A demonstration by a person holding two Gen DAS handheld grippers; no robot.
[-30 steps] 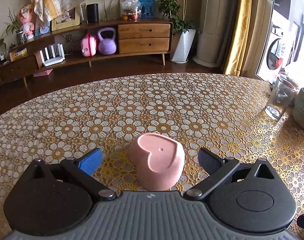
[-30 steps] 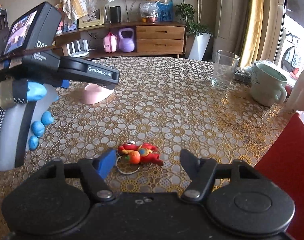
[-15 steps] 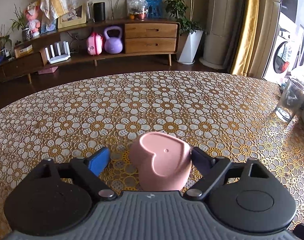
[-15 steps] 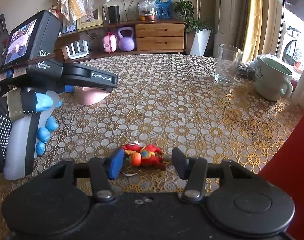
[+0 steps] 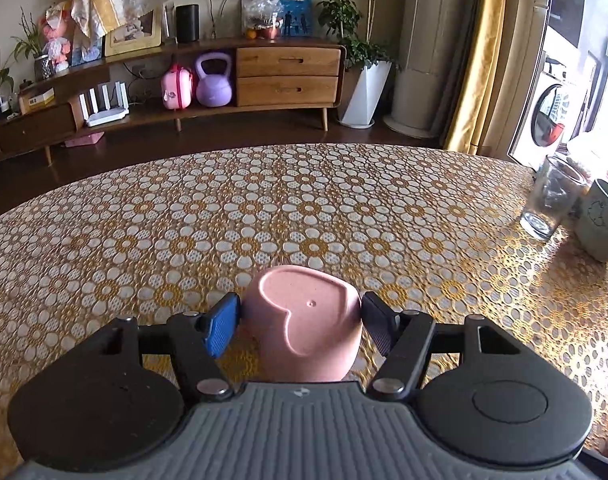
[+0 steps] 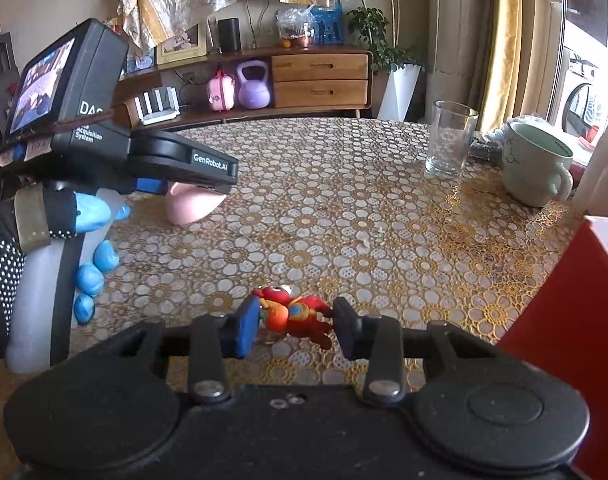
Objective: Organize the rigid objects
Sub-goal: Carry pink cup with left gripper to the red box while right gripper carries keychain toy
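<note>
Both pairs of fingers have just been closing, each around one object on the flower-patterned desk [image 5: 304, 208]. On the left gripper [image 5: 299, 318], low in the centre of its own view, the blue-padded finger and the dark finger stand against the two sides of one pink heart-shaped dish [image 5: 306, 324], which sits upside down on the desk with its heart-outlined base facing up; both fingers appear to touch its walls, so the dish looks clamped at a middling width. In the right wrist view the same dish [image 6: 191, 206] shows at middle left, under the left gripper's black body [image 6: 183, 160], which a gloved hand with blue fingertips [image 6: 87, 240] holds.

On the right gripper [image 6: 293, 326], at lower centre of its view, the fingers stand narrow on either side of one small red toy figure [image 6: 291, 314] with orange and blue patches, lying on the desk. The blue pad touches the toy's left side; the dark pad sits at its right edge, and whether it presses there I cannot tell.

Toward the upper right of the right wrist view stand one clear drinking glass [image 6: 450, 140] and one pale green mug [image 6: 538, 164], near each other. One red box [image 6: 560, 320] fills the lower right edge.
</note>
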